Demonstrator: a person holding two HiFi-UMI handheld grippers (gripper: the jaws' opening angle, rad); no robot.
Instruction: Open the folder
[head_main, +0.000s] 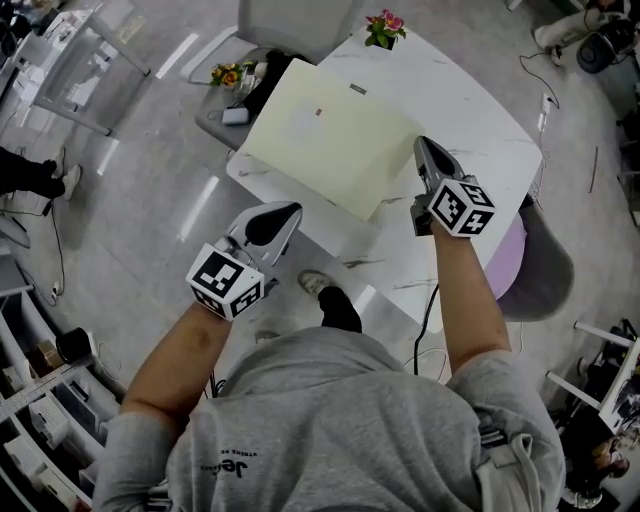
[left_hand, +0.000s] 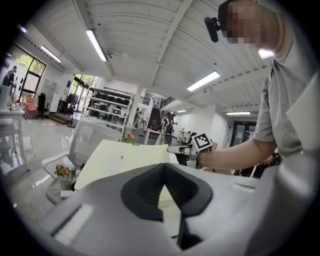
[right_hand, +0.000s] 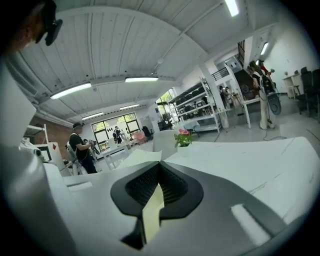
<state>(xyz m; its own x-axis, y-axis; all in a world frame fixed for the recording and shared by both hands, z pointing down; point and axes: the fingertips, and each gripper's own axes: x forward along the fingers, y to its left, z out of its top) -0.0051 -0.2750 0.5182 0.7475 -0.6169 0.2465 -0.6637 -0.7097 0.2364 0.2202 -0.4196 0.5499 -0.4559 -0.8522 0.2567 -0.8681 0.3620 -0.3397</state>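
Note:
A pale yellow folder (head_main: 320, 135) lies on the white table (head_main: 470, 130), and its cover is raised off the tabletop on the right side. My right gripper (head_main: 425, 148) is shut on the cover's right edge; in the right gripper view a strip of the yellow cover (right_hand: 152, 210) runs between the black pads (right_hand: 172, 187). My left gripper (head_main: 290, 212) hovers off the table's near-left edge, apart from the folder, jaws closed with nothing between them. The left gripper view shows the lifted cover (left_hand: 120, 160) and the right gripper (left_hand: 172, 148) at its edge.
A small pot of pink flowers (head_main: 385, 28) stands at the table's far edge. A grey chair (head_main: 230, 75) with flowers and small items sits to the far left of the table. A purple seat (head_main: 520, 260) is on the right. People stand in the background.

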